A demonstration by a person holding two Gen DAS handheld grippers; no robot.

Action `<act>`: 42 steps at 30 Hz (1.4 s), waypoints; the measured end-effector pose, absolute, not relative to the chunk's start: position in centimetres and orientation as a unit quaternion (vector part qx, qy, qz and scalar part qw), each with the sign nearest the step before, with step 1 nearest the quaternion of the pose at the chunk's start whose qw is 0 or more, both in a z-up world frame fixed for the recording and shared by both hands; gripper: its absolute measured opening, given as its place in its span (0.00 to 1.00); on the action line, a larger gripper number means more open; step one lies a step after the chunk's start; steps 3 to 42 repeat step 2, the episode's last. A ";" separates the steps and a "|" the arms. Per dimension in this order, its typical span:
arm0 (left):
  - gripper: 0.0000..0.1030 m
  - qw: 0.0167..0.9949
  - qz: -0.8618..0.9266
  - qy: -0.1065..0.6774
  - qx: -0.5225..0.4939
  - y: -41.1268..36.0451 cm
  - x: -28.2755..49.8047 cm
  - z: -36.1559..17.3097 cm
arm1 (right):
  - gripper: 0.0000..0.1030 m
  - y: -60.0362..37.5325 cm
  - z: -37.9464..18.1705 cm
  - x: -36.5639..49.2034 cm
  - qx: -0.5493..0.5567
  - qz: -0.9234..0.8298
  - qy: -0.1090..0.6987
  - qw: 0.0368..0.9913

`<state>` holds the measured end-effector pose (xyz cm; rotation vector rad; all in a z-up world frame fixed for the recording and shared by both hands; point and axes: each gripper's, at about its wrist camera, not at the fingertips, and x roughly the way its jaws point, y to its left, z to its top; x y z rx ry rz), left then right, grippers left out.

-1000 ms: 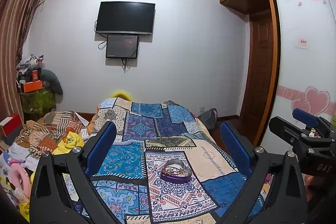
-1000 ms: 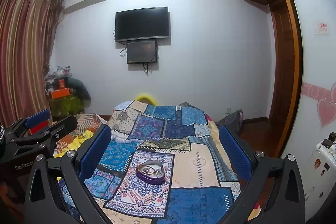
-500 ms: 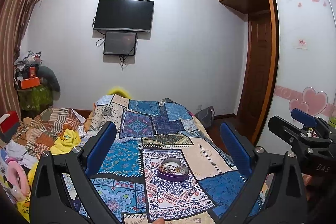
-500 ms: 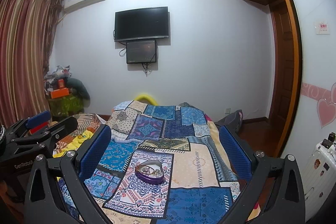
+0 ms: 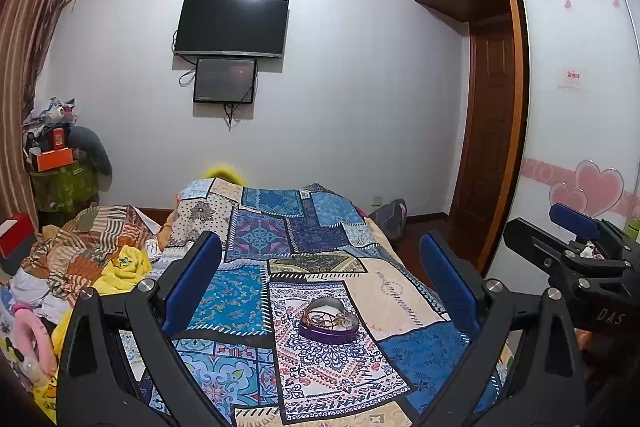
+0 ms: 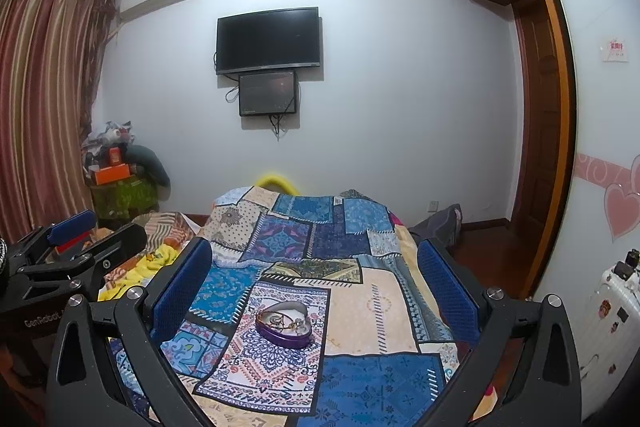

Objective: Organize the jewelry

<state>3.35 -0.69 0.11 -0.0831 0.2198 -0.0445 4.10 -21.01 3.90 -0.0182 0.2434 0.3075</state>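
The purple heart-shaped tin (image 5: 327, 327) sits on the patchwork bed cover (image 5: 396, 299), in the lower middle of both views, with tangled jewelry (image 6: 282, 319) inside. Both the left tongs (image 5: 320, 283) and the right tongs (image 6: 314, 279) are spread wide, holding nothing, well apart from the tin. The chains look light, thin and easily knotted, so I would pinch one loose strand at the top; the tin could slide on soft cloth.

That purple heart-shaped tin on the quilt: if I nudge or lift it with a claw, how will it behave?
The purple tin looks rigid and low, so it probably won't tip. It sits on a soft patchwork quilt, so a push may drag fabric rather than slide it. It is lidless, so the tangled jewelry inside could spill if tilted.
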 end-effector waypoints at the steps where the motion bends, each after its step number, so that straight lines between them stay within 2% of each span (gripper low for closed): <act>1: 0.97 0.993 -0.023 0.112 -0.042 -0.7 3.5 0.0 | 0.99 -21.0 3.8 4.1 -0.009 0.152 0.121 0.981; 42: 0.97 0.992 -0.023 0.113 -0.042 -0.6 3.6 0.0 | 0.99 -21.0 3.7 4.2 -0.009 0.152 0.122 0.981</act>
